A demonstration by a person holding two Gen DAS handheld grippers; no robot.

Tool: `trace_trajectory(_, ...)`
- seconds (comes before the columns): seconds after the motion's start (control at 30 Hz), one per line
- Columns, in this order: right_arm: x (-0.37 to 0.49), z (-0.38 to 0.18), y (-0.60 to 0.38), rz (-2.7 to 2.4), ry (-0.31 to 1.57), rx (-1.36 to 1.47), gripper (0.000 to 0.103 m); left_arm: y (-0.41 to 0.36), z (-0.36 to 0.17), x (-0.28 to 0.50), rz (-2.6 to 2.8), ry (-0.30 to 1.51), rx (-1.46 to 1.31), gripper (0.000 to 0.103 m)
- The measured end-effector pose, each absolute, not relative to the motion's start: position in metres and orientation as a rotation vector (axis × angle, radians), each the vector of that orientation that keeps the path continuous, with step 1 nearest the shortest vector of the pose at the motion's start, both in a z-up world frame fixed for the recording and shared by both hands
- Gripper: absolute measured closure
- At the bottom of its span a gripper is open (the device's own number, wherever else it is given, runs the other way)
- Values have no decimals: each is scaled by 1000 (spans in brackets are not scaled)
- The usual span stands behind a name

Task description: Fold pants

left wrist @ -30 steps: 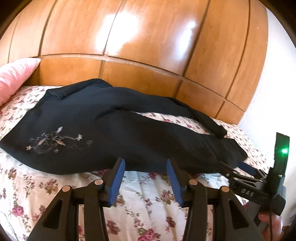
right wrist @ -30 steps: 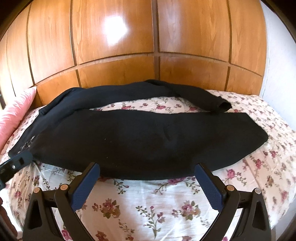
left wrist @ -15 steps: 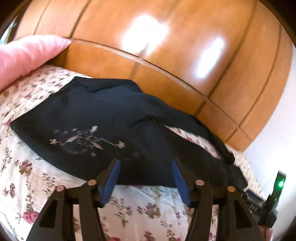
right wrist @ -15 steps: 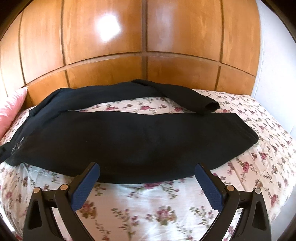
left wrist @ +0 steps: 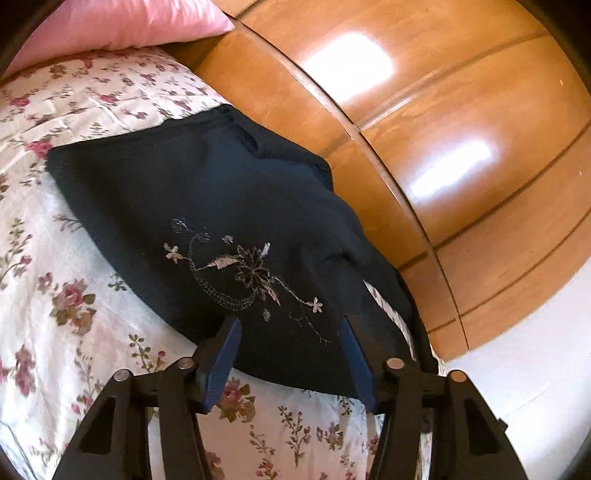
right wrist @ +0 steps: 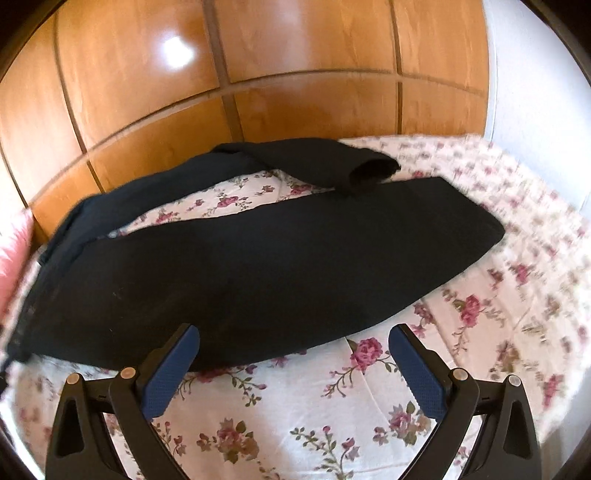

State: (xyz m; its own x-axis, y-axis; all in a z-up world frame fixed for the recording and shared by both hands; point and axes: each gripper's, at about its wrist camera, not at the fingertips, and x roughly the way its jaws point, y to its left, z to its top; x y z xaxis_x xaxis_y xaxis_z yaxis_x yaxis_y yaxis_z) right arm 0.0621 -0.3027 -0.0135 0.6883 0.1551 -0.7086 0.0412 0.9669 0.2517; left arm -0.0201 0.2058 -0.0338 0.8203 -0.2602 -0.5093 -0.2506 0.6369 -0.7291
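Black pants (right wrist: 258,258) lie spread across the floral bed, waist to the left and legs to the right. The near leg lies flat; the far leg's cuff (right wrist: 369,173) is curled open on top of it. In the left wrist view the hip part with grey flower embroidery (left wrist: 243,269) fills the middle. My left gripper (left wrist: 288,332) is open and empty, fingers over the near edge of the hip. My right gripper (right wrist: 295,339) is open wide and empty, at the near edge of the flat leg.
The floral bedsheet (right wrist: 303,424) covers the bed (left wrist: 55,295). A pink pillow (left wrist: 110,22) lies at the left end. A glossy wooden panel wall (right wrist: 258,74) runs along the far side. A white wall (right wrist: 535,92) stands at the right.
My left gripper has swung left and closer to the waist end, so the embroidery now sits right above its fingers. My right gripper has shifted right and closer to the leg. Both stayed open.
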Motion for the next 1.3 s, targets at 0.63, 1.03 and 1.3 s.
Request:
trace_trajectory(0.63, 102, -50, -425, 76, 750, 921, 59, 266, -50, -8, 50, 567, -1008, 74)
trace_trajectory(1.03, 126, -59, -444, 101, 723, 947, 91, 280, -62, -4, 140, 580, -1020, 103)
trace_trajectory(1.3, 119, -63, -446, 103, 699, 1005, 91, 279, -49, -23, 267, 643, -878, 101)
